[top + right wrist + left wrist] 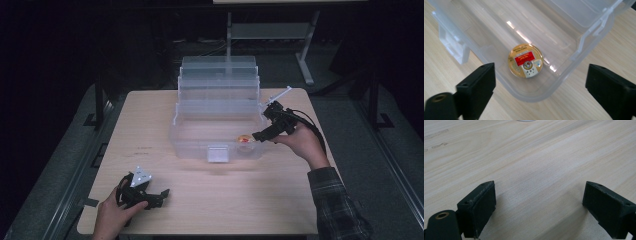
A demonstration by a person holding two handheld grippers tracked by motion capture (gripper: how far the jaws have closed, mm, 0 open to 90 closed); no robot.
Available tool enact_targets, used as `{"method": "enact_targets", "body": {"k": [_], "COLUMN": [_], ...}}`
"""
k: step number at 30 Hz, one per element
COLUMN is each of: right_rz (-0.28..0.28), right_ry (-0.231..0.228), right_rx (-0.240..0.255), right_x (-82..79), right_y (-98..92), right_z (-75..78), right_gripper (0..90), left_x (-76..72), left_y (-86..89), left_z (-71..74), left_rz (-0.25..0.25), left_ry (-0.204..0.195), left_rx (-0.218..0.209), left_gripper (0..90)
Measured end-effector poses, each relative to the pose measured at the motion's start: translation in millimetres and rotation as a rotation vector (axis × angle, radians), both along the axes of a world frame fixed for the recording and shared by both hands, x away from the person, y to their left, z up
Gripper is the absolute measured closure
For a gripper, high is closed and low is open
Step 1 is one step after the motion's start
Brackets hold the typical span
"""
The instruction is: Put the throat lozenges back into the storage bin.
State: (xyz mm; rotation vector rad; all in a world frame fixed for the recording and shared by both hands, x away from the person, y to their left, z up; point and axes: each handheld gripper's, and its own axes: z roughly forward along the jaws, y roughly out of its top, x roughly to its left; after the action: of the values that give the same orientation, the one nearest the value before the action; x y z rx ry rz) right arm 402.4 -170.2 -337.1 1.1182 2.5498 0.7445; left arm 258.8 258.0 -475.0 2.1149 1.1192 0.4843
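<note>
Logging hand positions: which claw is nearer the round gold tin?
Right. The right claw hovers open just above the tin in the clear box; the left claw rests at the table's near edge.

Dim room w/ a light wood table at centre, its pale grain lit from above. Dark grey floor around it, black metal frame legs on both sides. Behind, a 2nd table's white base stands in shadow; back wall too dark to make out.
</note>
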Motion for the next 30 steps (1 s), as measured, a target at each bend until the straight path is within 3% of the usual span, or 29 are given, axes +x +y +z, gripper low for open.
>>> {"method": "enact_targets", "body": {"k": [4,19,30], "right_rz": [-0.012,-0.048,-0.062], "right_ry": [-0.006,-0.031,-0.029], "right_rx": [0.005,0.028,0.037], "right_x": [-6.7,-33.5,-57.2], "right_y": [-6.5,-30.7,-43.1], "right_z": [-2.6,-25.4,-54.6], "right_gripper": [2.5,2.5,0.4], "left_x": [0.0,0.0,0.0], "left_y": [0.0,0.0,0.0], "left_z": [0.0,0.0,0.0], "left_rz": [0.0,0.0,0.0], "left_ry": [0.0,0.0,0.0], "left_rx": [0.0,0.0,0.0], "left_gripper": [10.6,10.6,10.6]}}
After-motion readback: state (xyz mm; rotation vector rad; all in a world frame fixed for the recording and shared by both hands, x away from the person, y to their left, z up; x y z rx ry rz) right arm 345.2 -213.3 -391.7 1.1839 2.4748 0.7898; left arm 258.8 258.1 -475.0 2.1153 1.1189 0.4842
